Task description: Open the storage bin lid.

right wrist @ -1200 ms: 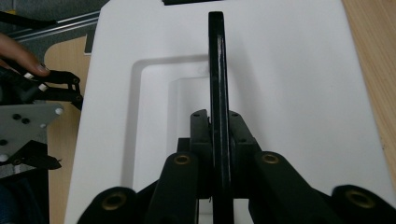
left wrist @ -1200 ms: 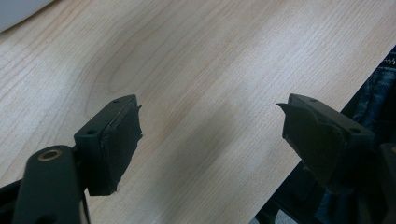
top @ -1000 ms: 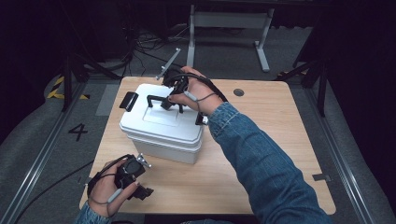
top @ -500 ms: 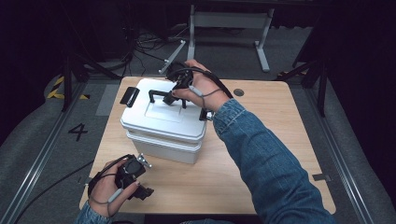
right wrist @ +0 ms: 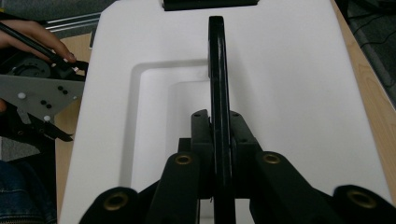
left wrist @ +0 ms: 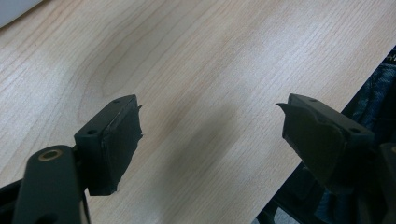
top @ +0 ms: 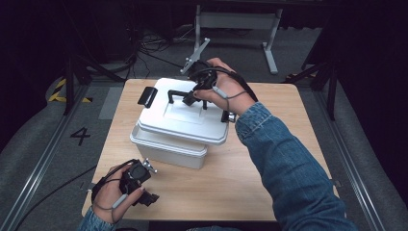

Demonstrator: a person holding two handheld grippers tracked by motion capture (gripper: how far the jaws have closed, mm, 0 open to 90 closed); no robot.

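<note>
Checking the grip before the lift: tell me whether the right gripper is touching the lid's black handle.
Touching. In the right gripper view, the right gripper has both jaws pressed against the black handle.

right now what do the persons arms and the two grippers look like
Both grippers are black. The left gripper has two blocky black jaws with worn rubber pads and brass-coloured pivot pins, a grey three-cornered plate on top and a thin black cable trailing off. The right gripper shows the same black linkage and brass pins. The right arm wears a blue denim sleeve, and a thin grey cord loops at that wrist.
</note>
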